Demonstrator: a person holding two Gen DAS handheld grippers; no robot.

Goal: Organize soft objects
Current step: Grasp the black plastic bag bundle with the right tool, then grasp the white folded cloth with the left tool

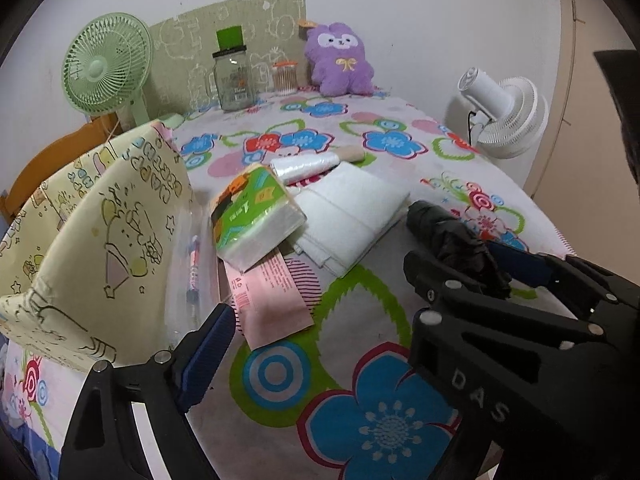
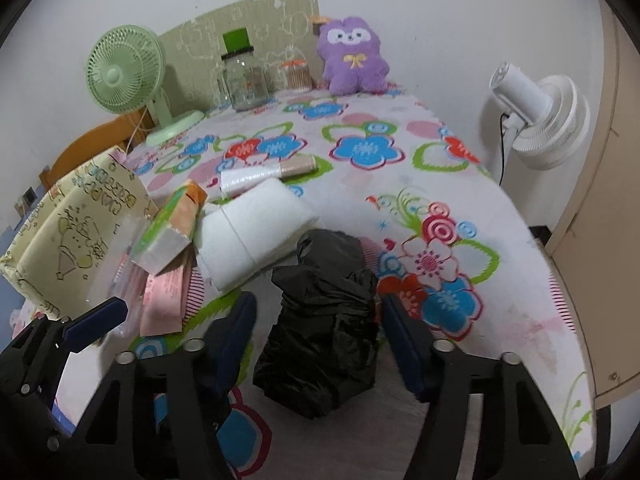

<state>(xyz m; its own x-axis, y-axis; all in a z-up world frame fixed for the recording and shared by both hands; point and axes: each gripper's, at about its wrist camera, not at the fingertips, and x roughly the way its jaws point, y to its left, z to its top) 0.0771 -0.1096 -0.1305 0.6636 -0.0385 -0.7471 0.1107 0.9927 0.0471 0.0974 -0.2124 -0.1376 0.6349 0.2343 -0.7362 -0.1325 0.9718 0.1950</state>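
A black plastic bag bundle (image 2: 320, 320) lies on the flowered table between my right gripper's open fingers (image 2: 316, 344); the fingers do not touch it. It also shows in the left wrist view (image 1: 452, 240), with the right gripper (image 1: 480, 268) around it. A green tissue pack (image 1: 252, 216) leans on a folded white cloth (image 1: 352, 216). A roll of clear bags (image 1: 304, 168) lies behind them. Pink packets (image 1: 268, 296) lie in front. My left gripper's left finger (image 1: 208, 356) shows open and empty near the pink packets; it also shows in the right wrist view (image 2: 96, 324).
A yellow printed fabric bin (image 1: 92, 248) stands at the left edge. A green fan (image 1: 108, 72), a glass jar (image 1: 234, 80), a cotton swab box (image 1: 285, 77) and a purple plush (image 1: 340, 60) stand at the back. A white fan (image 1: 508, 116) stands off the right edge.
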